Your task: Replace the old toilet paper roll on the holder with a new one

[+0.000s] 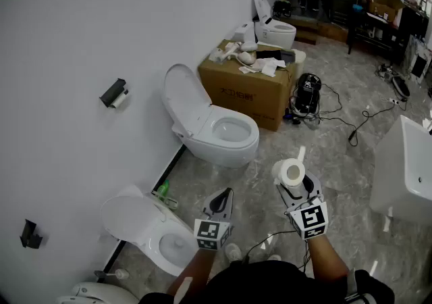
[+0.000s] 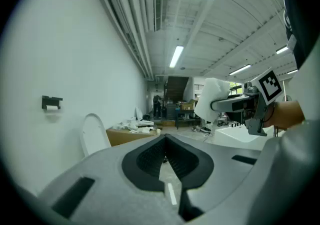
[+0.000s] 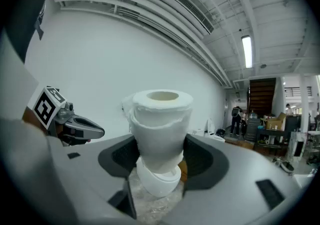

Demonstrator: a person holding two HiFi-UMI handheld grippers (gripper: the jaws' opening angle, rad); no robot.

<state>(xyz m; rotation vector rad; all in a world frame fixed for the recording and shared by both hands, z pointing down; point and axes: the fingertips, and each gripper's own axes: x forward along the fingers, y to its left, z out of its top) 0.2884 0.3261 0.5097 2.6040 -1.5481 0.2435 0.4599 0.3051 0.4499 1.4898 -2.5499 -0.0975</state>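
My right gripper (image 1: 295,184) is shut on a new white toilet paper roll (image 1: 290,173), held upright with a loose tail of paper at its top. Between the black pads the new toilet paper roll (image 3: 160,129) fills the right gripper view, squeezed at its middle. My left gripper (image 1: 221,203) is shut and holds nothing; in its own view the left gripper (image 2: 165,159) has its pads meeting. The black wall holder (image 1: 113,93) with the old roll (image 1: 119,100) hangs on the white wall, far up left. That wall holder (image 2: 51,102) is small at the left gripper view's left.
A white toilet (image 1: 209,123) with its lid raised stands below the holder, another toilet (image 1: 148,225) nearer me. A cardboard box (image 1: 253,83) with clutter sits behind. A white basin (image 1: 408,174) is at right. Cables (image 1: 351,123) lie on the marble floor.
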